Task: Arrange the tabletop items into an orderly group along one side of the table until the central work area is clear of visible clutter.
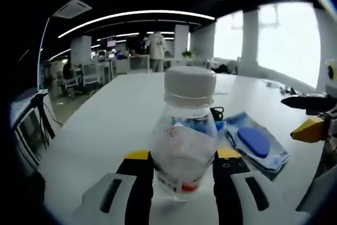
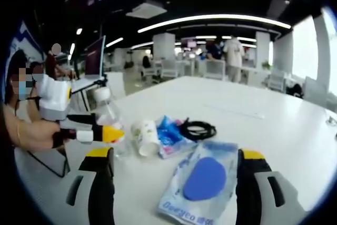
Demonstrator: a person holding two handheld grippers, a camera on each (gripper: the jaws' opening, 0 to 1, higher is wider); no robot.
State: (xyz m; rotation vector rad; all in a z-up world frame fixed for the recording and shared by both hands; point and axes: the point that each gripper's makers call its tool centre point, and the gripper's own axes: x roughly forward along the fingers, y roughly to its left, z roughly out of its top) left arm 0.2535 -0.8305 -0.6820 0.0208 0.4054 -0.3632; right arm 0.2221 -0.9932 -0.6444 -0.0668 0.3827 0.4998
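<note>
Left hand-held gripper [image 1: 181, 168] grips a clear water bottle [image 1: 184, 135] on the white tabletop [image 1: 105, 130]. Right hand-held gripper [image 2: 176, 172] gapes open, a blue packet [image 2: 202, 180] lying between its jaws.

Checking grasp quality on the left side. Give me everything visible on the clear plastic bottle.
The bottle is clear plastic with a white screw cap, a translucent label around its body and a red mark near the base. It looks empty or nearly so. It stands upright on the white table, between the yellow-tipped jaws of the left gripper, which stand close against its sides. In the right gripper view it sits behind that gripper's jaws, left of a paper cup lying on its side.
</note>
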